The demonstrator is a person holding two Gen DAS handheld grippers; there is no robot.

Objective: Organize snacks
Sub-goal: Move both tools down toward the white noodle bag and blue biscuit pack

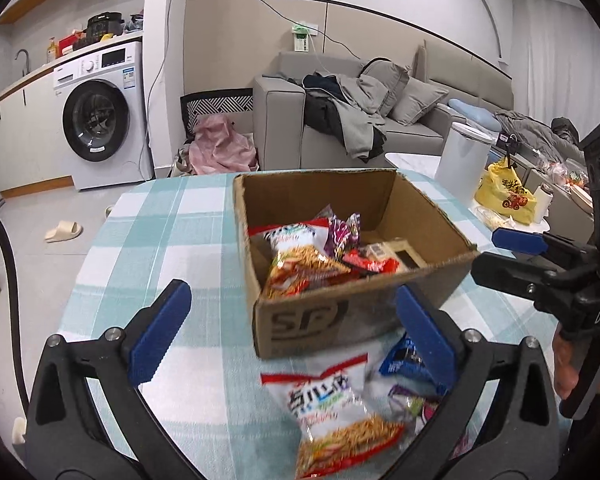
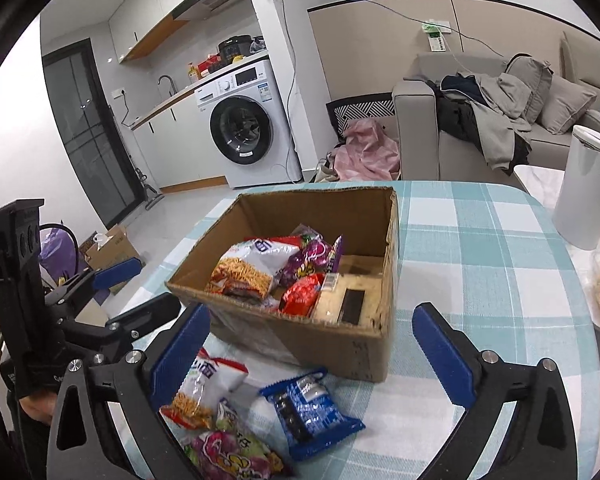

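Both the left gripper (image 1: 292, 328) and right gripper (image 2: 312, 344) had fingers spread wide, holding nothing. Three snack packets (image 2: 312, 412) (one blue) lay against the cardboard box's (image 2: 300, 344) near side.

Both wrist views close above table, sharing cardboard box (image 1: 340, 280) (image 2: 300, 280).

Brown cardboard box (image 2: 308, 344); teal-white checked tablecloth (image 2: 480, 240); blue wafer packet (image 2: 312, 412); purple candy bag (image 2: 228, 452); blue fingers (image 2: 440, 344).
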